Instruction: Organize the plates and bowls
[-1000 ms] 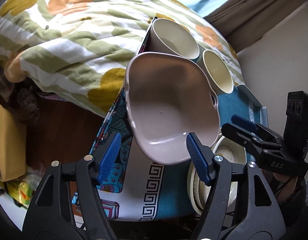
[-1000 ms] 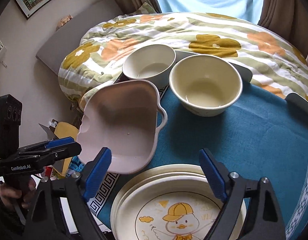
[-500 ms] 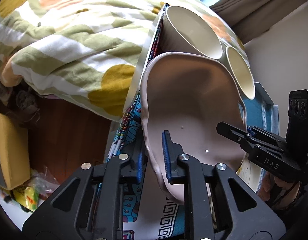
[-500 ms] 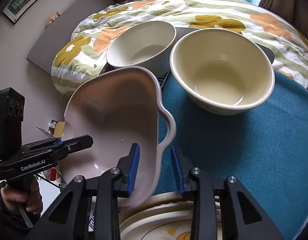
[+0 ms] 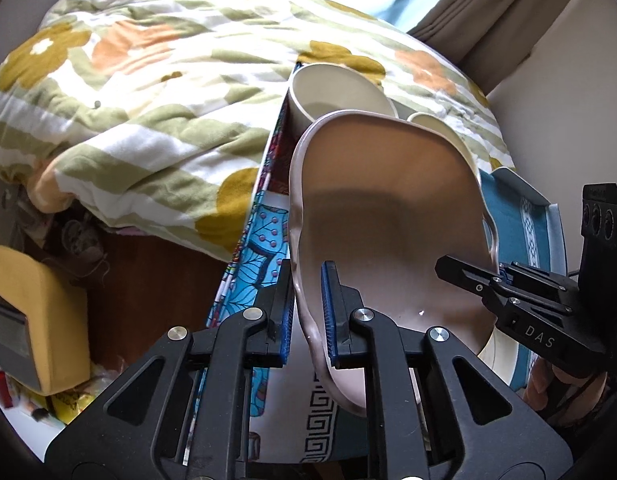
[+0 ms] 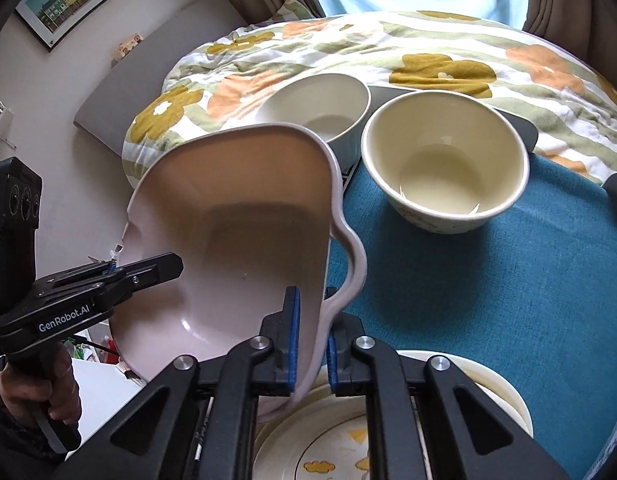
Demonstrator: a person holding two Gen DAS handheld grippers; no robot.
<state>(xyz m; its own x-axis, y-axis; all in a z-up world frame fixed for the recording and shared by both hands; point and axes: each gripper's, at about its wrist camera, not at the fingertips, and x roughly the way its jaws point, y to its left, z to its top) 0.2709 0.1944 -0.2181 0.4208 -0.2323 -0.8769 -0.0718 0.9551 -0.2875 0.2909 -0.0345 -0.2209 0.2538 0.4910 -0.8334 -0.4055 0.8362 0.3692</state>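
Pink dish [image 6: 236,240] hangs tilted between left gripper [image 5: 306,312] and right gripper [image 6: 311,340], both clamped on opposite rims, above the plates [image 6: 488,396].

Pink dish [image 6: 244,220] (teal tablecloth [image 6: 488,280]).

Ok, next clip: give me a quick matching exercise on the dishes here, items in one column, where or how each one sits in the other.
Items:
1. pink dish
2. cream bowl
3. white bowl
4. duck plate

Places:
A. on the blue cloth, right of the white bowl
B. gripped on opposite rims by the left tongs and right tongs
C. at the cloth's far edge, by the flowered quilt
D. nearest, under the right tongs

Pairs: 1-B, 2-A, 3-C, 4-D
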